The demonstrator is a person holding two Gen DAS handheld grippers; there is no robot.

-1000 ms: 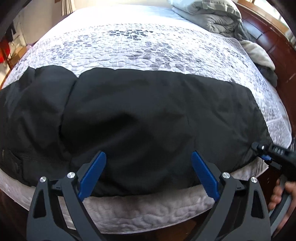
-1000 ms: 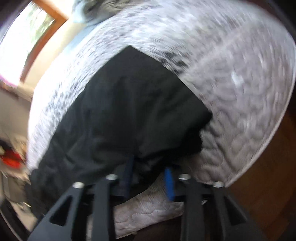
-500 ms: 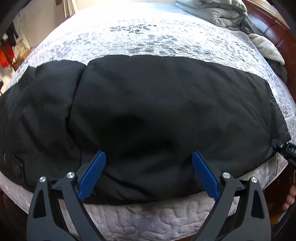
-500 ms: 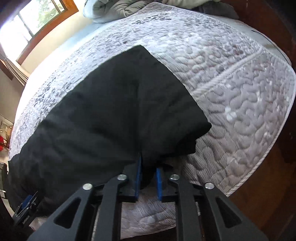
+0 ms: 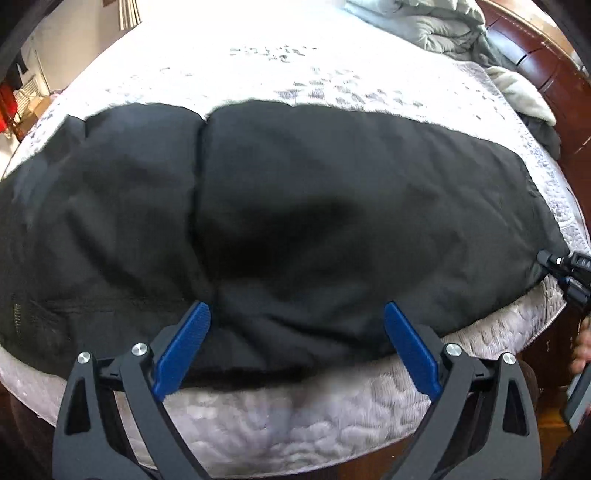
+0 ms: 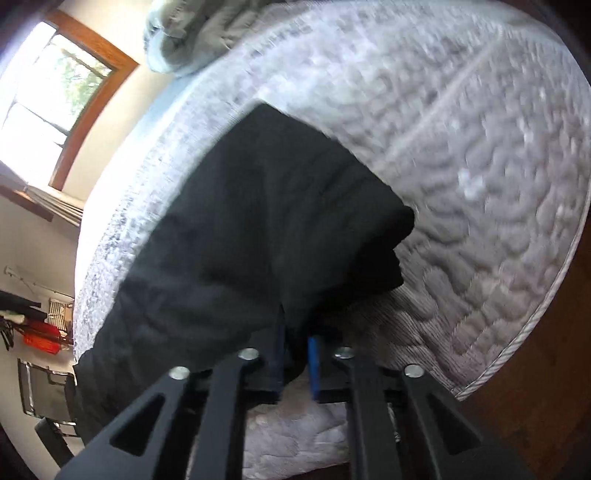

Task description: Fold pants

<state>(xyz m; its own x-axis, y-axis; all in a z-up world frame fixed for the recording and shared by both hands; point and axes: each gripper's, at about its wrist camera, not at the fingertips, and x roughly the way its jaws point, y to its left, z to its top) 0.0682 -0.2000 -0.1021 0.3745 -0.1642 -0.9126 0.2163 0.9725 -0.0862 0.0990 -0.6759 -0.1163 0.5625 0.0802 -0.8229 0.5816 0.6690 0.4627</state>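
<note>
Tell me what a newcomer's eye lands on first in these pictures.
First, the black pants, spread wide across the near edge of the gray quilted bedspread. Next, the left hand-held gripper held wide open over their near hem, while the right hand-held gripper is pinched on the pants' end. A rumpled gray comforter sits at the far corner.

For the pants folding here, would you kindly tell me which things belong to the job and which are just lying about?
Part of the job:
black pants
left gripper, open
right gripper, shut on the pants' hem
quilted bedspread as work surface

Just lying about:
grey comforter
pale blanket
wooden bed frame
window
</note>
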